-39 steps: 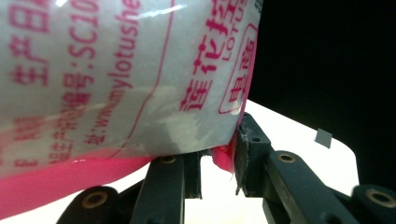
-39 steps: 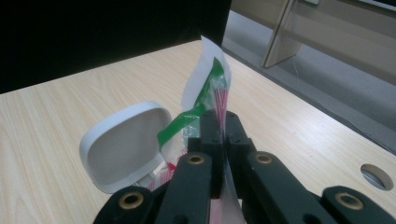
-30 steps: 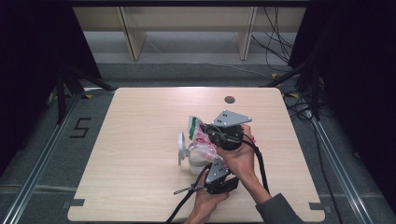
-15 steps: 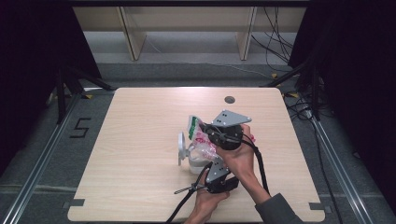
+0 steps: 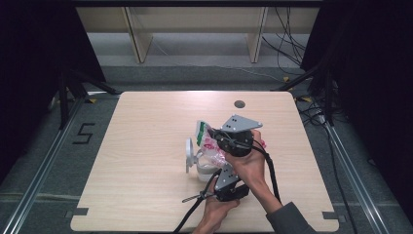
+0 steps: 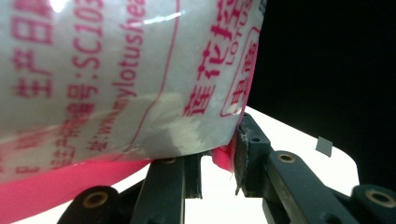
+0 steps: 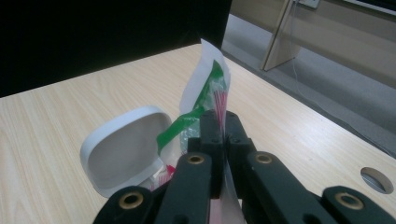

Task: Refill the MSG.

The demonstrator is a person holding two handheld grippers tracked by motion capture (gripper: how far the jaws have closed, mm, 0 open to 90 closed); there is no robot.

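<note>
A clear plastic bag [image 5: 210,146] with pink print and a green-and-white top strip stands in the middle of the table. My right gripper [image 5: 213,134], topped by a grey plate, is shut on the bag's upper edge; in the right gripper view its jaws [image 7: 219,117] pinch the thin film just below the green strip [image 7: 205,95]. From the near side, my left gripper [image 5: 220,170] has the bag's pink bottom edge [image 6: 223,157] between its jaws [image 6: 217,163], which are shut on it. A white tub with its hinged lid [image 5: 189,155] raised sits under the bag.
The wooden table [image 5: 141,146] has free room to the left and at the back. A round cable hole [image 5: 239,104] lies near the far edge. The white lid [image 7: 123,149] stands just left of the right gripper's jaws. Shelving and cables are beyond the table.
</note>
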